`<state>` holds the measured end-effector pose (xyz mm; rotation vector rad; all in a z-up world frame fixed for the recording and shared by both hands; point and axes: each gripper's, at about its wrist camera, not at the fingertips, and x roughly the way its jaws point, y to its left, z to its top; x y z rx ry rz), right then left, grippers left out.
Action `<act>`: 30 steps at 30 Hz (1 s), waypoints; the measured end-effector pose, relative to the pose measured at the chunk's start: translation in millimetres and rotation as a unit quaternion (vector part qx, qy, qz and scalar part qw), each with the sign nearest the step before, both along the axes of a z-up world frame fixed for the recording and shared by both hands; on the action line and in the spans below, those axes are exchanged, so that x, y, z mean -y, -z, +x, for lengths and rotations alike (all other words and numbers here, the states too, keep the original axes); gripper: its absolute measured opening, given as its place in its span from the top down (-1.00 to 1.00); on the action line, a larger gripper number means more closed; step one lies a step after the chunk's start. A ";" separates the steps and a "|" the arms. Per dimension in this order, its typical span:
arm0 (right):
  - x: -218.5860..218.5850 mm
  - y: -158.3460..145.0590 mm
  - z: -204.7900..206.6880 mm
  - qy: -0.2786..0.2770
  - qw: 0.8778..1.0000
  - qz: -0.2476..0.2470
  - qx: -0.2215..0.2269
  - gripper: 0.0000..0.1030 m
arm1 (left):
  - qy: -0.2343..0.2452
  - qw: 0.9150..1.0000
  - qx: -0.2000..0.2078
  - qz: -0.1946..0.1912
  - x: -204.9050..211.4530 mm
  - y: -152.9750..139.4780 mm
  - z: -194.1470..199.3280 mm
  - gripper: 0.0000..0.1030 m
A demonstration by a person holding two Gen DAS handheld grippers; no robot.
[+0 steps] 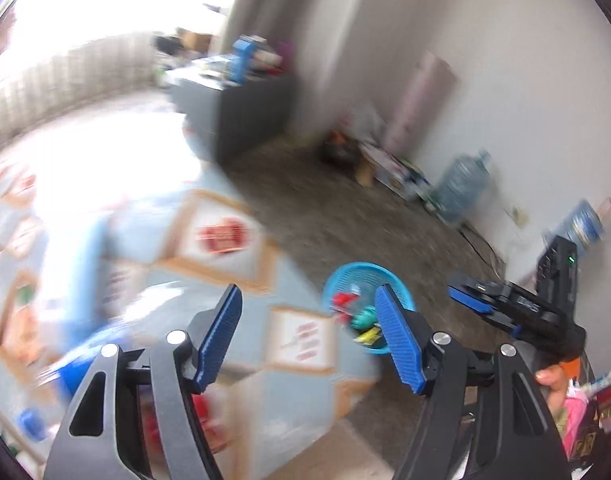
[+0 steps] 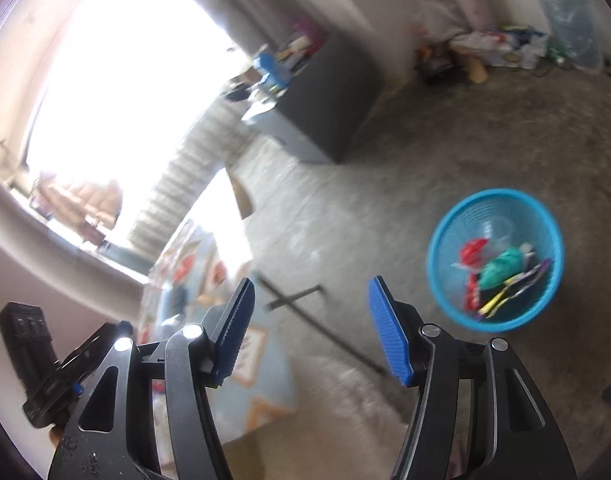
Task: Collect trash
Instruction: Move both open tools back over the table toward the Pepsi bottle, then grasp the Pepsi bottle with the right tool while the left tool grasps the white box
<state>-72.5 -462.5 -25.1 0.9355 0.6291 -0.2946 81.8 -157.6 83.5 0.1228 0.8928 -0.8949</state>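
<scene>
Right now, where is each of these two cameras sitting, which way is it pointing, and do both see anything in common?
Left wrist view: sits on the left gripper, looking down along its open, empty jaws at a patterned blue cloth and the blue basket; the right gripper and a hand show at the right.
Right wrist view: sits on the right gripper, jaws open and empty, facing the floor and basket; the left gripper's body shows at lower left.
Shared: the basket of wrappers, water jug, dark cabinet.

Blue mesh basket (image 2: pixel 495 258) holds red, green, yellow wrappers (image 2: pixel 501 276); blue ribbed pads (image 2: pixel 387 332).
</scene>
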 end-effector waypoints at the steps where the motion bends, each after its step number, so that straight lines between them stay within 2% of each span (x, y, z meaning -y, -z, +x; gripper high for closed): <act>1: -11.5 -1.5 6.2 -0.014 1.000 0.006 0.006 -0.13 | -0.017 1.000 0.006 -0.005 -19.7 -3.3 3.8 -0.30; 4: -43.2 2.1 27.9 -0.069 0.996 0.046 0.028 -0.14 | -0.090 0.995 0.030 -0.014 -85.2 -8.5 18.2 -0.30; 8: -87.2 17.2 67.2 -0.139 0.987 0.077 0.015 -0.14 | -0.193 0.980 0.050 0.004 -160.2 3.3 38.7 -0.27; 9: -96.5 22.0 75.9 -0.154 0.984 0.084 0.009 -0.14 | -0.217 0.975 0.053 0.007 -177.1 9.7 43.7 -0.21; 10: -106.5 26.3 85.2 -0.172 0.981 0.092 0.004 -0.14 | -0.240 0.970 0.048 0.015 -193.3 16.8 50.0 -0.06; 12: -123.0 32.3 100.6 -0.199 0.974 0.104 -0.005 -0.14 | -0.271 0.962 0.020 0.011 -223.9 34.3 60.9 0.11; 14: -136.6 37.2 115.6 -0.220 0.969 0.113 -0.012 -0.14 | -0.285 0.958 -0.015 0.022 -243.5 56.5 69.1 0.45; 17: -153.2 38.4 131.7 -0.241 0.963 0.114 -0.031 -0.14 | -0.266 0.962 -0.061 0.007 -250.6 76.7 69.5 0.60; 21: -164.9 31.7 141.2 -0.250 0.961 0.112 -0.044 -0.14 | -0.219 0.972 -0.082 -0.011 -235.6 82.9 51.5 0.62; 25: -160.8 32.0 149.5 -0.239 0.963 0.112 -0.049 -0.14 | -0.170 0.980 -0.097 -0.036 -211.3 80.9 33.8 0.67; 30: -154.0 30.5 157.3 -0.209 0.970 0.113 -0.053 -0.21 | -0.116 0.984 -0.120 -0.057 -169.7 86.1 18.0 0.67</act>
